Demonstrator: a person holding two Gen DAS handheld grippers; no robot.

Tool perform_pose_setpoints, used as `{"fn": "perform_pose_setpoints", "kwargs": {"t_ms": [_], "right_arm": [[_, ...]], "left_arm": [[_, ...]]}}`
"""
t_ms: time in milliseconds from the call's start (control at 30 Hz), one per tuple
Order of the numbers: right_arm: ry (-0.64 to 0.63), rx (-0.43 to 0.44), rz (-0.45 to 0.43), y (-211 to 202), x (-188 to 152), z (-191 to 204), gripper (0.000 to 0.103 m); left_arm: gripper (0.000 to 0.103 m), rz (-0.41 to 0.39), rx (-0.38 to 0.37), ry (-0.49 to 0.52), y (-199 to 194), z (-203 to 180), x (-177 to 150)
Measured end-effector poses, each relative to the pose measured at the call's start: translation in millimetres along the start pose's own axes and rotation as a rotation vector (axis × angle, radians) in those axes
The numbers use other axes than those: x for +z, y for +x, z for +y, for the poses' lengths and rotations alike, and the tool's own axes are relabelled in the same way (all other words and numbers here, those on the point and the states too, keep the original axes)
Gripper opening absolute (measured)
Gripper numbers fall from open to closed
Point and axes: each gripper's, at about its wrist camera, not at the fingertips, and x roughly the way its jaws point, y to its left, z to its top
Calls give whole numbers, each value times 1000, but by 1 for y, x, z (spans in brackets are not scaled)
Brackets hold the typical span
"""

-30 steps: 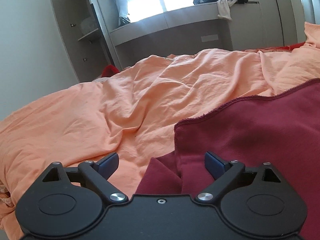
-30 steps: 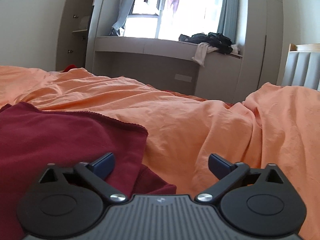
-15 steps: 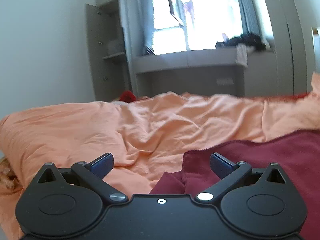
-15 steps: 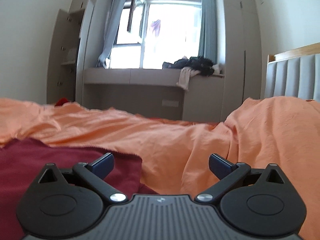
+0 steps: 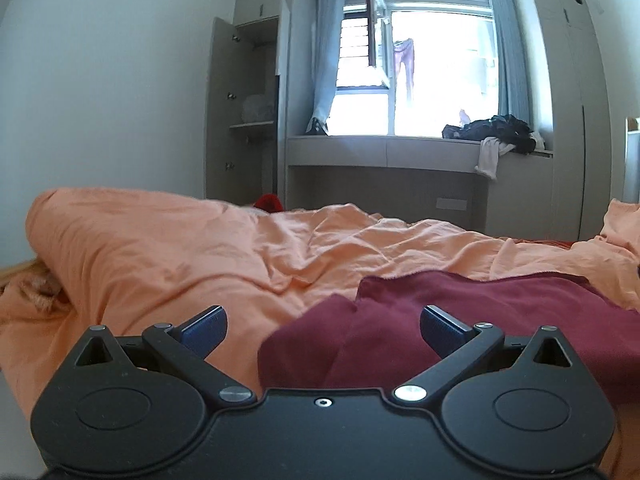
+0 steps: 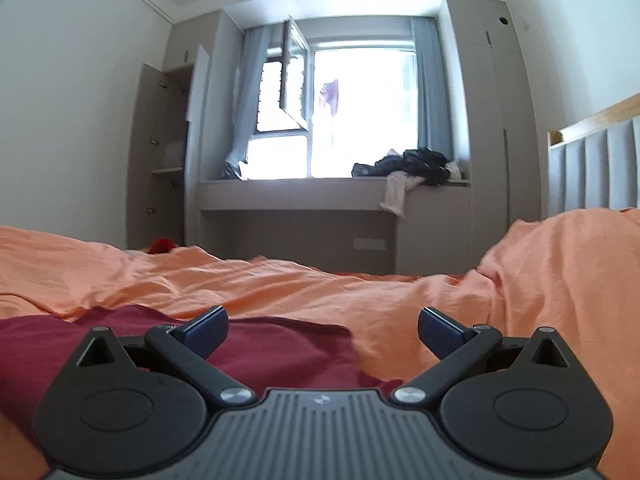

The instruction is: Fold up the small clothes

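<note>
A dark red garment [image 5: 460, 312] lies spread on the orange bed cover [image 5: 200, 248], with a folded flap at its left corner. My left gripper [image 5: 323, 324] is open and empty, low over that left corner. In the right wrist view the garment [image 6: 260, 344] lies at the lower left on the orange cover [image 6: 400, 292]. My right gripper [image 6: 322, 325] is open and empty, low over the garment's right edge. The near part of the garment is hidden behind both gripper bodies.
A window bench [image 5: 384, 152] with a pile of dark clothes [image 5: 492, 132] stands behind the bed. An open wardrobe [image 5: 244, 120] is at the back left. A padded headboard [image 6: 592, 168] is at the right. A red item [image 5: 269, 202] lies past the bed.
Both grippers have tilted upward and dropped lower toward the bed, so the window and ceiling now fill the views. Both stayed open and empty. The garment has not moved.
</note>
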Motion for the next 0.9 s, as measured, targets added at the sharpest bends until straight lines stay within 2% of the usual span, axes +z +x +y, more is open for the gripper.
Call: {"fn": "perform_pose_setpoints", "kwargs": {"t_ms": [67, 200, 333, 533, 700, 900], "right_arm": [[-8, 15, -13, -5, 0, 6, 103], [-14, 51, -6, -8, -5, 19, 103], [-29, 87, 26, -6, -13, 33, 103], [-64, 120, 45, -4, -20, 54, 103], [-51, 108, 57, 8, -16, 66, 103], [-93, 132, 66, 14, -20, 85, 103]], "left_arm": [[103, 28, 10, -29, -7, 1, -7], [103, 98, -16, -92, -13, 4, -21], [103, 164, -18, -97, -10, 1, -31], [103, 220, -30, -128, -3, 2, -39], [102, 278, -53, -173, 5, 3, -41], [102, 296, -58, -180, 7, -3, -44]]}}
